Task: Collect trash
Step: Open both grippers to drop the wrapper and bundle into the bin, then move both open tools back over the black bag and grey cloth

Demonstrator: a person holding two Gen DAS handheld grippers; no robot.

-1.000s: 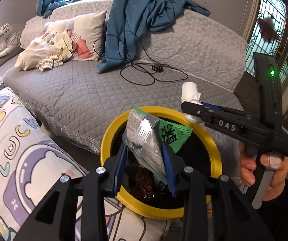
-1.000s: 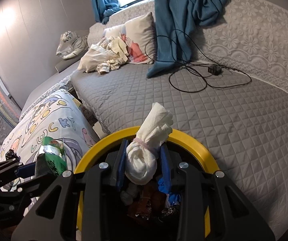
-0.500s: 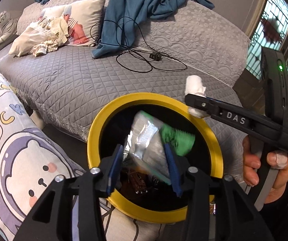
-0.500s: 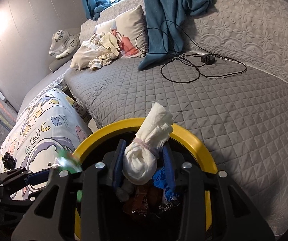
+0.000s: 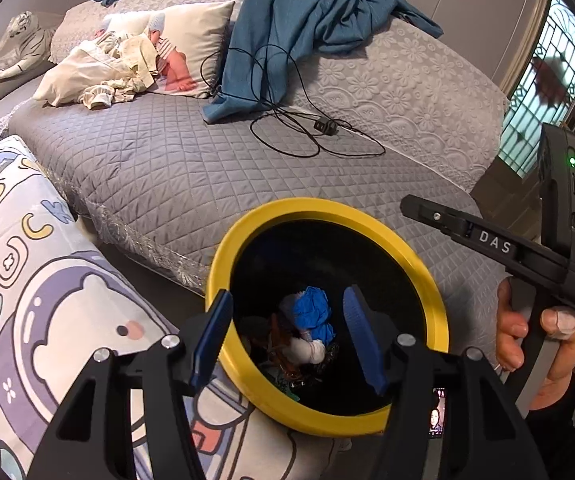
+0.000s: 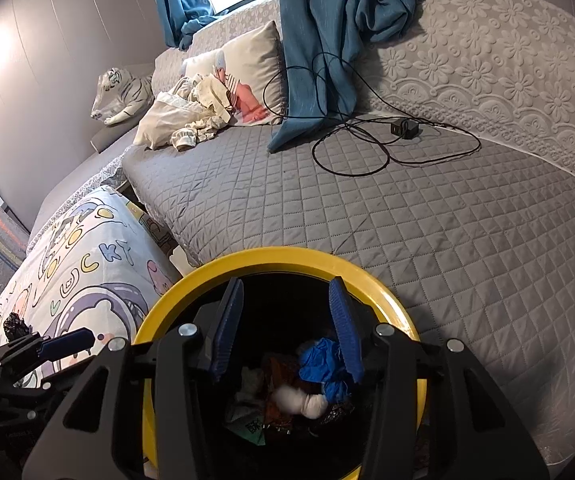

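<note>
Both claws over the bin, nothing between the pads.
Left claw (image 5: 287, 336) and right claw (image 6: 285, 324) hang above the yellow-rimmed bin (image 5: 427, 276) beside the bed, jaws opening so trash drops clear; white wad (image 6: 301, 402) and blue scrap (image 6: 323, 366) lie inside.

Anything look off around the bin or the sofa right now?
No spill: the trash sits inside the yellow-rimmed bin. Untidy, though: a black charger cable lies tangled on the grey sofa, and a teal curtain is draped over its backrest.
</note>
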